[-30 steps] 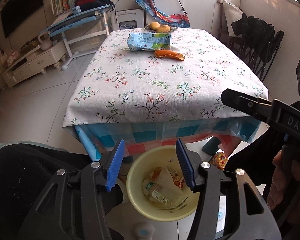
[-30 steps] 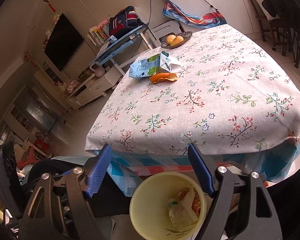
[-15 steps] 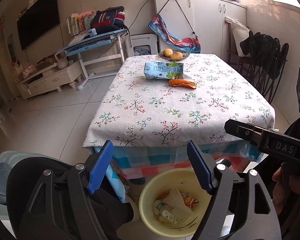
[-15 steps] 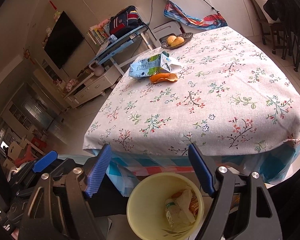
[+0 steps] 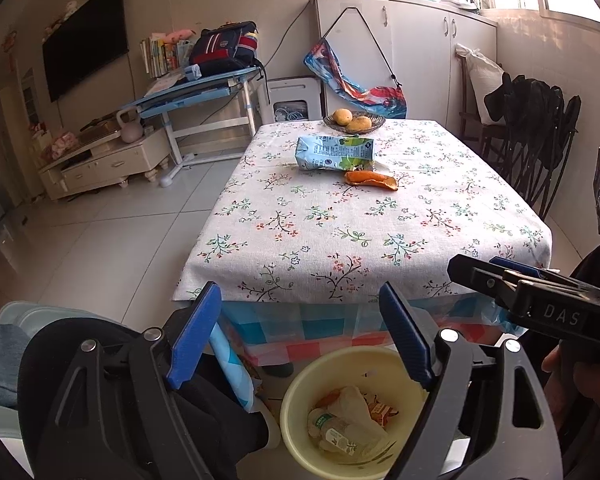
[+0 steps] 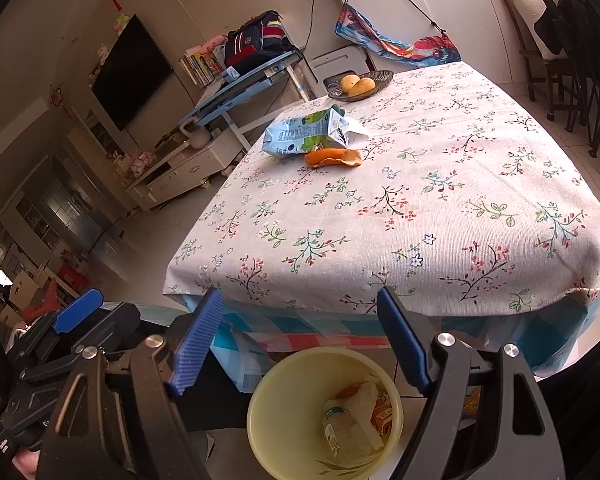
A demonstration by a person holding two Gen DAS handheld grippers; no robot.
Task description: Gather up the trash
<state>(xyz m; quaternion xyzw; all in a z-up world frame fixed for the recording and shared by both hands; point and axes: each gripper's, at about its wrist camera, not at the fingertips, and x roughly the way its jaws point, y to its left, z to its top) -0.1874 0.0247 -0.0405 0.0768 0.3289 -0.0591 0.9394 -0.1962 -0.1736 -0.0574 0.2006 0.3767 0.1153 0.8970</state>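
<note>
Left claw (image 5: 300, 336) jaws just opening, empty

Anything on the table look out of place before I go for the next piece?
Yes. A crushed drink carton lies on its side at the far end of the table, spout flap torn open, with an orange peel right in front of it. Both are loose trash. The fruit bowl behind looks fine.
</note>
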